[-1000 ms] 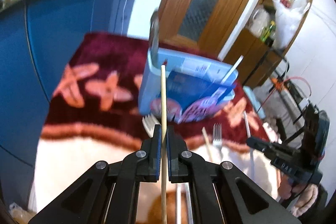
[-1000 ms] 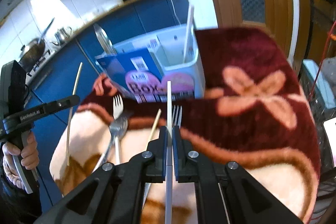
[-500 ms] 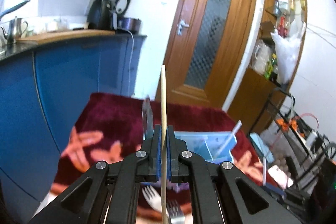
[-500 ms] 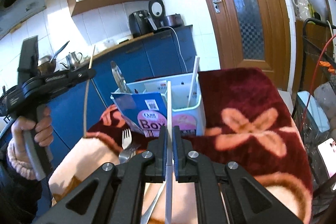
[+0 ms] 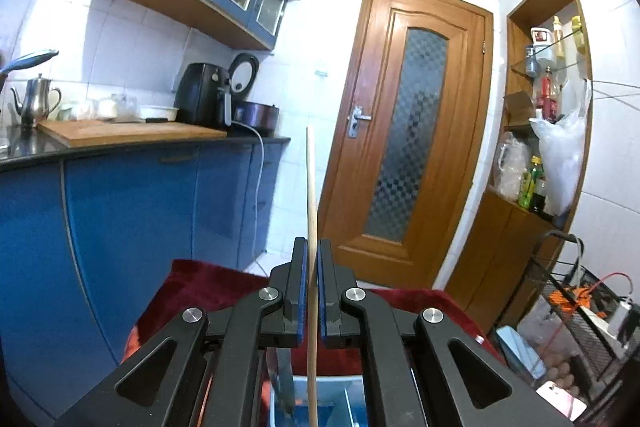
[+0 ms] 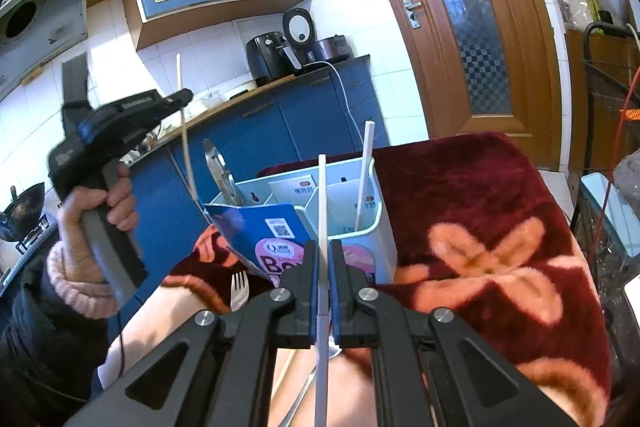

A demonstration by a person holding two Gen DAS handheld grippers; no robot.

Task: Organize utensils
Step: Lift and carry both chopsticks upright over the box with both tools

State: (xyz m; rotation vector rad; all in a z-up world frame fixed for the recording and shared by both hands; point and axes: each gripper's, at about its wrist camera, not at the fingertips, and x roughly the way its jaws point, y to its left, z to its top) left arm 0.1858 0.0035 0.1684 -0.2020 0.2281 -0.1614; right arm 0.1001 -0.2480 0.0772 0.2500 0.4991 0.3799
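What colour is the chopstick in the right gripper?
White; the chopstick clamped in the right gripper shows best in the right wrist view.

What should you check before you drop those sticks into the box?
1. Left gripper shut on the wooden chopstick: ok.
2. Right gripper shut on the white chopstick: ok.
3. Both chopsticks stand about upright in the jaws: ok.
4. Utensil organizer upright on the blanket: ok.
5. Room in the compartment already holding a white chopstick: ok.
6. Wooden chopstick's lower tip over a compartment: cannot tell; in the right wrist view it hangs left of the organizer, near the knife.
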